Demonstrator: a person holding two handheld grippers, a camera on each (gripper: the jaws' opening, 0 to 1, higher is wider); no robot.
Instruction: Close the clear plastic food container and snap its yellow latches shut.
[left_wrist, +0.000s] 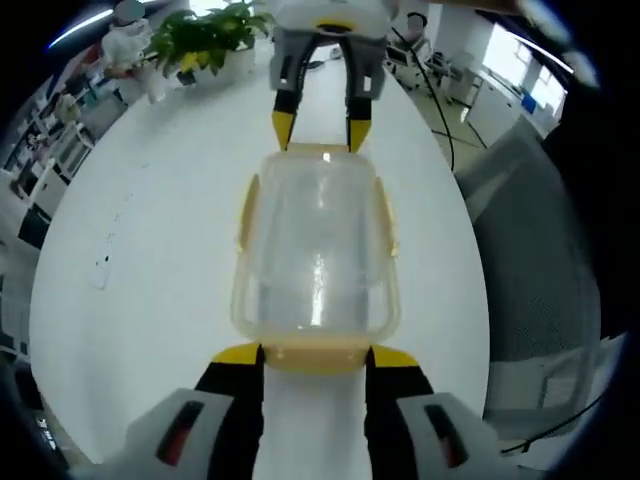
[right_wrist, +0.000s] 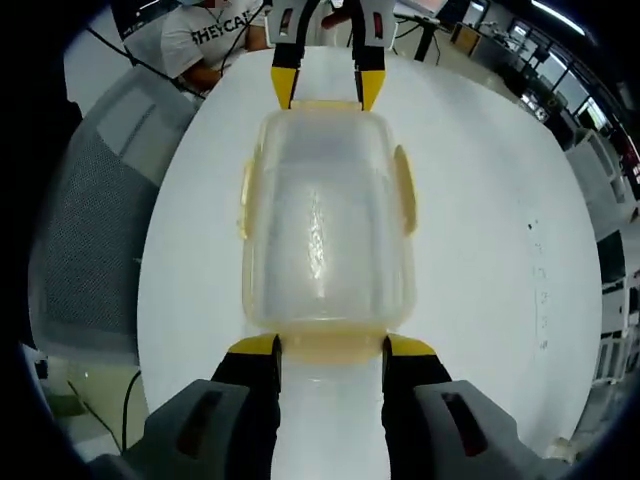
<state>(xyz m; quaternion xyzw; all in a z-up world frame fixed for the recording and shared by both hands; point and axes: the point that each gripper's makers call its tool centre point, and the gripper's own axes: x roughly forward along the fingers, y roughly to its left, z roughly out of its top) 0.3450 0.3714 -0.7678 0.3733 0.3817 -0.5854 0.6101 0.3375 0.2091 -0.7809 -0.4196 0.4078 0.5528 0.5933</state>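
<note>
The clear plastic food container (left_wrist: 316, 255), lidded, empty, light and likely slippery, is lying on the white table (left_wrist: 150, 250) between the left tongs (left_wrist: 316, 353) and right tongs (right_wrist: 332, 345), both standing open astride its yellow end latches (right_wrist: 333, 345), the intended contact points.

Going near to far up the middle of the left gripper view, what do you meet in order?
Left gripper → clear plastic food container → right gripper → potted plant at the far edge of the white table.
</note>
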